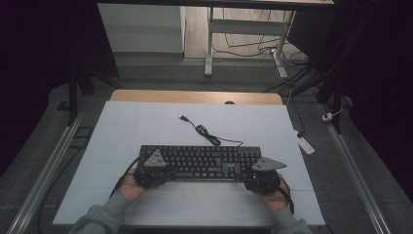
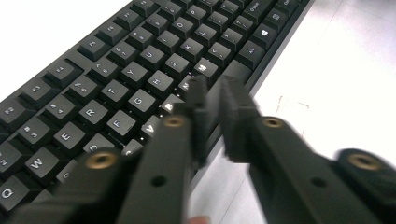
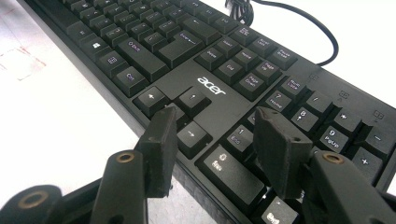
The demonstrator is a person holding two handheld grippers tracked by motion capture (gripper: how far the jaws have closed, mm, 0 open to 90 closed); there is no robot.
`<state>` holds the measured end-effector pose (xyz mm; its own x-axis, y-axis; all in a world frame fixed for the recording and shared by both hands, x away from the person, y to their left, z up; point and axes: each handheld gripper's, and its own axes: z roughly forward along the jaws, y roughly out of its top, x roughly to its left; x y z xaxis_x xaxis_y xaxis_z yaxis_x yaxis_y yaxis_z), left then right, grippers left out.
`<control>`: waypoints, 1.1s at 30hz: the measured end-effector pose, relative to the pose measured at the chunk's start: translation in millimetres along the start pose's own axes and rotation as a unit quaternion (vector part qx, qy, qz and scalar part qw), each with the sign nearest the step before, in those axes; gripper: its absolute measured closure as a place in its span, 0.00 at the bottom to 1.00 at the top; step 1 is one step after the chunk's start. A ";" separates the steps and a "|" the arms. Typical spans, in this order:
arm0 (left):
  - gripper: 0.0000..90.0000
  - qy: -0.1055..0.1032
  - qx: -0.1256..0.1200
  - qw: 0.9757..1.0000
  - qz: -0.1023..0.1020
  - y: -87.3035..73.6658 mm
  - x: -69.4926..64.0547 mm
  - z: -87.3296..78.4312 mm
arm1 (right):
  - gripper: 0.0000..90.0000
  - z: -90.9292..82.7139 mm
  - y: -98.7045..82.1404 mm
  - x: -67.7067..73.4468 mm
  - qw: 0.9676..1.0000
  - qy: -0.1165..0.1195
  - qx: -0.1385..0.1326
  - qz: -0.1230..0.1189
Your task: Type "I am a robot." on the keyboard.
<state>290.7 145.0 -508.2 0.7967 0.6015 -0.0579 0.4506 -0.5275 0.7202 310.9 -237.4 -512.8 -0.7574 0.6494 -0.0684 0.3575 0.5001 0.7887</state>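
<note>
While my left claw is clenched on the near edge of the black plastic keyboard, my right claw hangs released above its arrow keys.

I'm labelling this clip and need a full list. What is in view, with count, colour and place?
keyboard: one, black, near middle of the table
cable: one, black, runs from the keyboard's far edge
table: one, white top, wooden far edge
desk frame: one, white, on the floor beyond
left gripper: one, black, jaws nearly together over the keyboard's near edge
right gripper: one, black, jaws apart over the arrow keys
hands: two, grey sleeves, bottom edge
</note>
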 end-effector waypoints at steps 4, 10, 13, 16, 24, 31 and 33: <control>0.99 -0.002 0.012 1.000 0.001 -0.2 1.5 5.3 | 0.55 0.1 0.0 0.2 1.000 0.000 0.000 0.000; 0.99 0.002 0.020 1.000 0.002 -0.9 0.9 10.1 | 0.55 0.3 -0.1 0.0 1.000 0.000 0.000 0.001; 0.99 0.003 0.023 1.000 0.003 -1.4 1.0 11.5 | 0.55 0.2 0.0 0.2 1.000 0.000 0.001 0.000; 0.99 0.006 0.026 1.000 0.004 -2.1 0.7 13.1 | 0.55 0.2 0.0 0.2 1.000 0.000 0.001 0.000; 0.99 0.009 0.029 1.000 0.003 -3.1 0.9 15.0 | 0.55 0.2 0.0 0.2 1.000 0.001 0.001 0.000; 0.99 0.021 0.034 0.999 0.005 -3.7 -0.4 17.6 | 0.55 0.3 0.1 0.4 1.000 0.000 0.001 0.000; 0.99 0.020 0.033 0.999 0.005 -3.6 -0.2 16.8 | 0.55 0.3 0.1 0.5 1.000 0.000 0.001 0.000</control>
<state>295.7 136.7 -522.4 0.7853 0.6187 -0.0222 0.4696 -0.5719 0.6726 310.7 -236.9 -512.9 -0.7580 0.6486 -0.0687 0.3582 0.5020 0.7872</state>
